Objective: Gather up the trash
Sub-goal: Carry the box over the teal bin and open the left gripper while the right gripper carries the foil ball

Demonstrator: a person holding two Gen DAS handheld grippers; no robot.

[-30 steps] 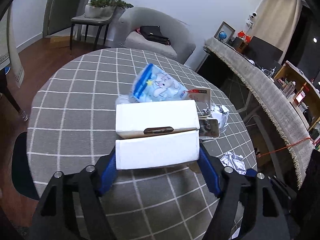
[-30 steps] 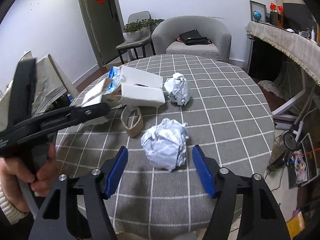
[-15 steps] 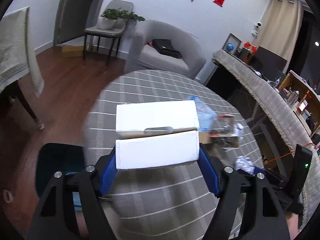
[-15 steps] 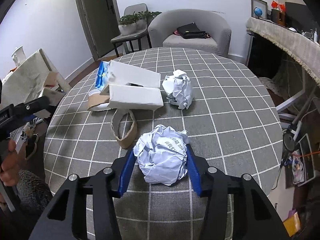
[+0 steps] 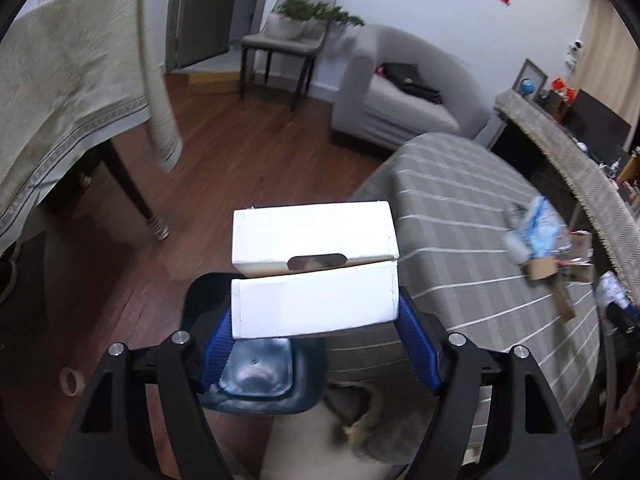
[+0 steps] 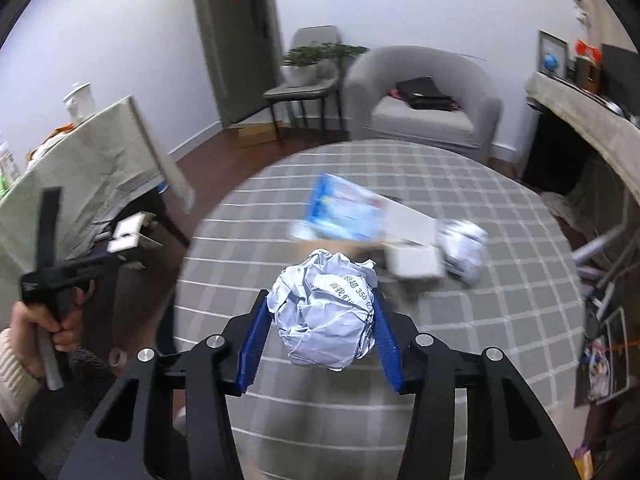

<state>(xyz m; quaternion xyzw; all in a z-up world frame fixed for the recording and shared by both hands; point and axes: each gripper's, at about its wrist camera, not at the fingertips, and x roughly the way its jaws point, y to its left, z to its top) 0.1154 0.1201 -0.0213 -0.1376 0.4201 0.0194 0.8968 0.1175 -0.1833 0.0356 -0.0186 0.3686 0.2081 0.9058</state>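
Observation:
My left gripper [image 5: 316, 344] is shut on a white cardboard box [image 5: 314, 276] and holds it in the air above a dark bin [image 5: 256, 376] on the floor beside the round table. In the right wrist view the left gripper [image 6: 100, 258] with the box [image 6: 126, 236] is at the far left. My right gripper [image 6: 320, 344] is shut on a crumpled paper ball [image 6: 326, 316], lifted above the checked tablecloth [image 6: 500, 280]. A blue and white packet [image 6: 344, 214], another white box [image 6: 414, 262] and a second crumpled ball [image 6: 464, 250] lie on the table.
A table draped in beige cloth [image 5: 60, 100] stands to the left of the bin. A grey armchair [image 6: 424, 100] and a chair with a plant [image 6: 308, 76] stand at the back. A cardboard piece [image 5: 542, 270] lies on the round table [image 5: 460, 208].
My left gripper has carried the white box off the table, left and over the bin. My right gripper has closed on the paper ball and lifted it.

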